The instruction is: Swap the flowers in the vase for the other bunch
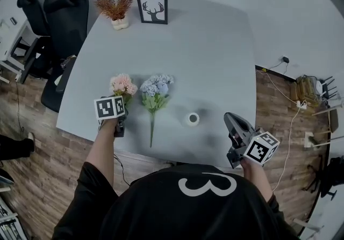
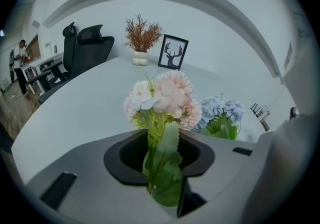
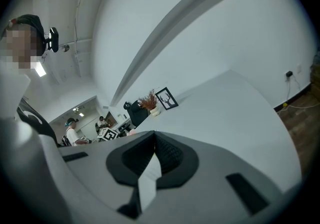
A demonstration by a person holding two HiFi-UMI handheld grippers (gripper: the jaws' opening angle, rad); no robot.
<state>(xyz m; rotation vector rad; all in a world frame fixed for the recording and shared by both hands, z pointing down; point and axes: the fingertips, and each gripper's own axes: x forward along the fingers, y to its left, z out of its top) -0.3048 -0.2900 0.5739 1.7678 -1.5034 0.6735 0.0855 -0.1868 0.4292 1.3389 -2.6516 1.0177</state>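
The pink bunch (image 1: 123,84) lies on the grey table (image 1: 204,51), heads pointing away from me. Its green stem and leaf (image 2: 162,168) run through the narrow gap between the jaws of my left gripper (image 1: 122,106), which stand slightly apart, a dark slit beside the leaf. Just to its right lies the blue bunch (image 1: 156,87) (image 2: 222,115), stem toward me. The small white vase (image 1: 193,119) stands upright with no flowers in it, between the two grippers. My right gripper (image 1: 232,121) (image 3: 152,158) hovers over the table's near right corner, shut and holding nothing.
At the far end of the table stand a rust-coloured dried plant in a white pot (image 1: 116,2) (image 2: 141,42) and a framed deer picture (image 1: 152,9) (image 2: 173,52). Black office chairs (image 1: 54,13) sit off the far left corner. Cables and a basket (image 1: 306,91) lie on the floor at right.
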